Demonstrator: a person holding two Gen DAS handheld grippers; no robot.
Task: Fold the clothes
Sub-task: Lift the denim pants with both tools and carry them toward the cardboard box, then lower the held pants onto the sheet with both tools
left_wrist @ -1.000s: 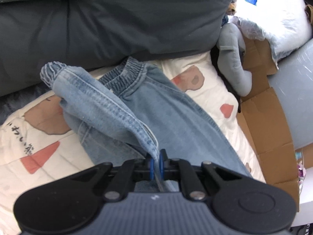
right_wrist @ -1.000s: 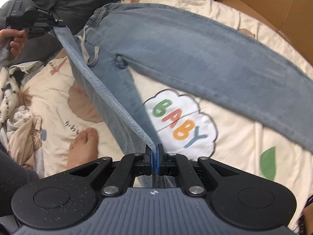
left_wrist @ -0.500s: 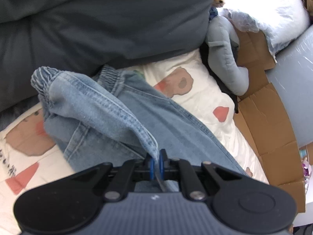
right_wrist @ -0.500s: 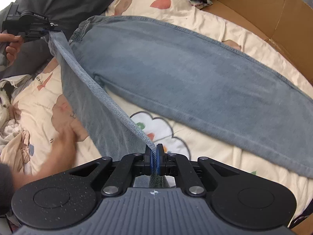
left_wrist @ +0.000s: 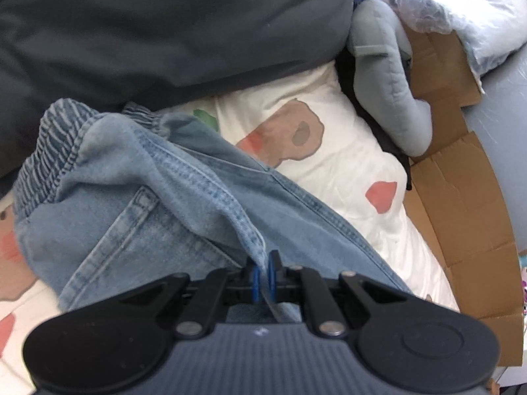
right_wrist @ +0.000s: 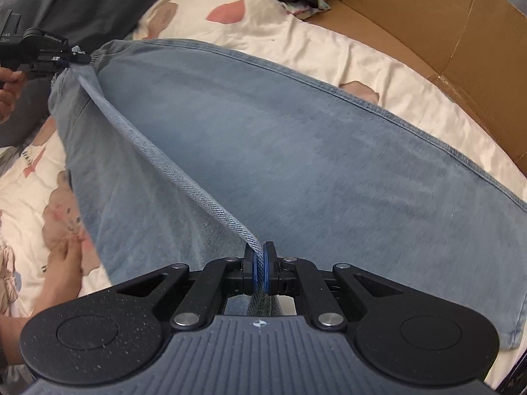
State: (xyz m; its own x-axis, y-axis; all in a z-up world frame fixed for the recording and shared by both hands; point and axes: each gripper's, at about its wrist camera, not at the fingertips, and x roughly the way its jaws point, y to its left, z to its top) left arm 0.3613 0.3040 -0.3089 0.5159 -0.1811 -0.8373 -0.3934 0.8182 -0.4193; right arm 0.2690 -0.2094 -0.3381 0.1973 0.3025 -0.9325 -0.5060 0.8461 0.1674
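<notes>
light blue denim jeans lie on a bed sheet, one leg spread flat and the other lifted over it along a taut folded edge. left hand-held gripper: blue pads pressed together, pinching the stitched seam near the gathered elastic waistband. right hand-held gripper: pads pressed together, pinching the twill edge of the lifted leg. compared with a second ago, the lifted leg now covers most of the flat leg, the "baby" cloud print on the sheet is hidden beneath denim, and the waistband sits nearer the left camera. denim: faded, woven, with double-stitched seams and a ribbed waistband. sheet: soft, cream, printed with pink and brown rounded shapes. beyond the jeans a dark grey duvet bulges smoothly; a grey plush toy curves beside flat, creased cardboard. a hand grips the left tool, and a bare foot rests on the sheet
</notes>
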